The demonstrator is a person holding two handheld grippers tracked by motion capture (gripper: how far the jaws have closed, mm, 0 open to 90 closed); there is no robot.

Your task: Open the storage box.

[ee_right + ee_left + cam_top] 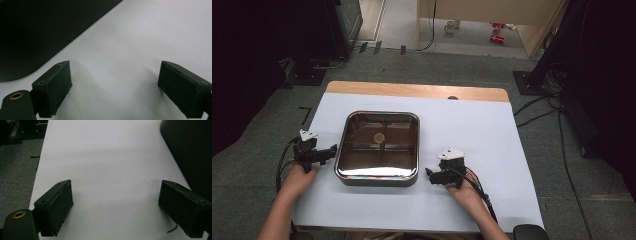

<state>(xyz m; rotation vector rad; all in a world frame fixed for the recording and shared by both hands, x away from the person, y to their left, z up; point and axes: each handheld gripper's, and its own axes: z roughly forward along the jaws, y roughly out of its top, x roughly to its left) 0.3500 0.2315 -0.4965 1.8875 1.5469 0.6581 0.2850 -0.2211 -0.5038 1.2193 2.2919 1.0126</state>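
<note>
A square steel tray [343, 150] with inner compartments sits in the middle of the white-covered table [472, 130]; a small round yellowish piece [378, 137] lies near its centre. My left gripper [331, 152] rests on the table just left of the tray, jaws wide apart over bare white cover [115, 202]. The tray's dark side [192, 150] rises at the right of the left gripper view. My right gripper [430, 175] lies right of the tray's near corner, open and empty [113, 85], with the tray's wall [37, 32] at upper left.
A bare wooden strip [412, 90] runs along the table's far edge. Black stands and cables [557, 100] crowd the floor on both sides. White cover stretches free to the right of the tray [482, 125].
</note>
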